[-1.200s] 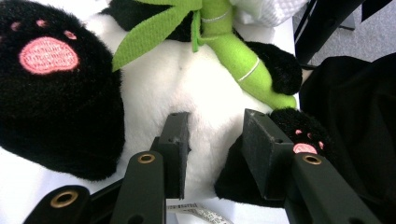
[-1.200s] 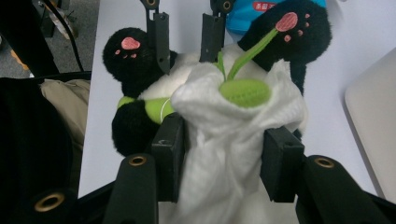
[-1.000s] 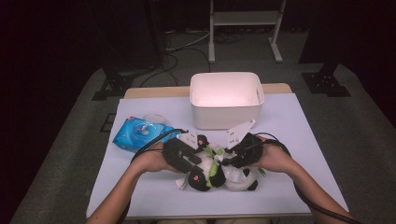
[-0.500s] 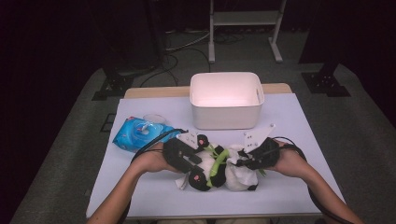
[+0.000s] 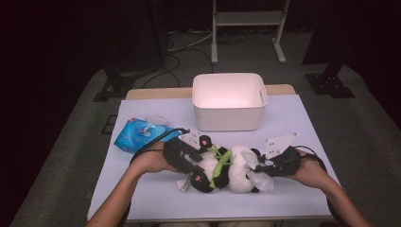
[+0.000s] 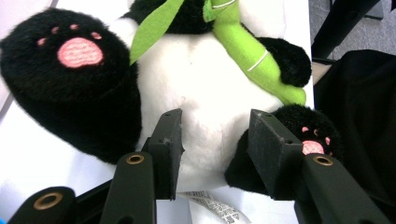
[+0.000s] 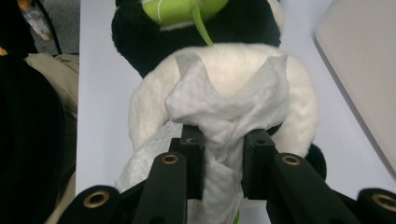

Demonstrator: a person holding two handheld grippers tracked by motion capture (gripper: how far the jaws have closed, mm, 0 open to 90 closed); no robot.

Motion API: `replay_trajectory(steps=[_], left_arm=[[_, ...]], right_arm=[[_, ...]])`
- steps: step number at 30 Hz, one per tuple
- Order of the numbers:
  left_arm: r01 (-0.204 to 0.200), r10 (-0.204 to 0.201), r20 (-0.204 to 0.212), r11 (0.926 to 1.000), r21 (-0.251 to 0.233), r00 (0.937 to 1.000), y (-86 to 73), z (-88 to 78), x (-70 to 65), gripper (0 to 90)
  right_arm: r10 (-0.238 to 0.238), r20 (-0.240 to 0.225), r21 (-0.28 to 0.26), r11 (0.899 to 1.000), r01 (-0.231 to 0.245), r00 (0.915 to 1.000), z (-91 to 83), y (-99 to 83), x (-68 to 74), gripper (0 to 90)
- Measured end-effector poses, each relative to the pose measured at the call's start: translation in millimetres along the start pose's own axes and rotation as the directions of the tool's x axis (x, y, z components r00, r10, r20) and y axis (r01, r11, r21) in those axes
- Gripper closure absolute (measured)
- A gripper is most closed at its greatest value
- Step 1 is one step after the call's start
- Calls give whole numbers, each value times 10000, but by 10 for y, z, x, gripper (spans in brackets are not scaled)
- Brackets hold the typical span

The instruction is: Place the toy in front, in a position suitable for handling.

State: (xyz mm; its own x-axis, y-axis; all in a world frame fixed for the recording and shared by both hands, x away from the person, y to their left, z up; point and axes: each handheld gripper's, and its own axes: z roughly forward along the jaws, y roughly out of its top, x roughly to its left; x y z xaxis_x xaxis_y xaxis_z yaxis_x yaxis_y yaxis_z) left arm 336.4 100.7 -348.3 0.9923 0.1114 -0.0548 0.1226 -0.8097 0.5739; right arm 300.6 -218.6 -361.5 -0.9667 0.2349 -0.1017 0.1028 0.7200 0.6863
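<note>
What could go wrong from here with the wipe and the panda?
The right gripper pinches only a bunched end of the white wipe draped on the plush panda; it might slip free or tear. The left gripper straddles the panda's belly, its jaws having just been opening, so the toy may shift under rubbing.

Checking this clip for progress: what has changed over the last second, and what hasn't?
The right gripper, shut on a white wipe, slid from the middle of the panda plush to the plush's right end. The left gripper has just been opening its jaws, which straddle the plush's belly. The plush, white bin and blue wipes pack stayed put.
</note>
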Motion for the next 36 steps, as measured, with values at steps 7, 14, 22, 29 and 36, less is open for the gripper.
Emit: replay_trajectory(steps=[7,14,22,29,36], left_arm=[[289,-288,128,9996,-38,9995,-12,31,55,540],[531,-531,189,9986,12,9984,20,127,81,568],[678,-670,478,9976,-168,9966,52,181,41,575],[680,-660,631,9972,-298,9958,35,195,9,575],[506,-486,501,9979,-395,9976,9,194,-12,575]], right_arm=[[505,2,-365,9981,-505,9987,-17,-213,-31,739],[816,57,-336,9961,-814,9966,-4,-408,-49,739],[1038,-28,-291,9942,-1038,9946,17,-494,-141,740],[1158,-38,-252,9929,-1159,9933,26,-523,-194,740],[644,1,-249,9976,-644,9979,-32,-391,-89,740]])
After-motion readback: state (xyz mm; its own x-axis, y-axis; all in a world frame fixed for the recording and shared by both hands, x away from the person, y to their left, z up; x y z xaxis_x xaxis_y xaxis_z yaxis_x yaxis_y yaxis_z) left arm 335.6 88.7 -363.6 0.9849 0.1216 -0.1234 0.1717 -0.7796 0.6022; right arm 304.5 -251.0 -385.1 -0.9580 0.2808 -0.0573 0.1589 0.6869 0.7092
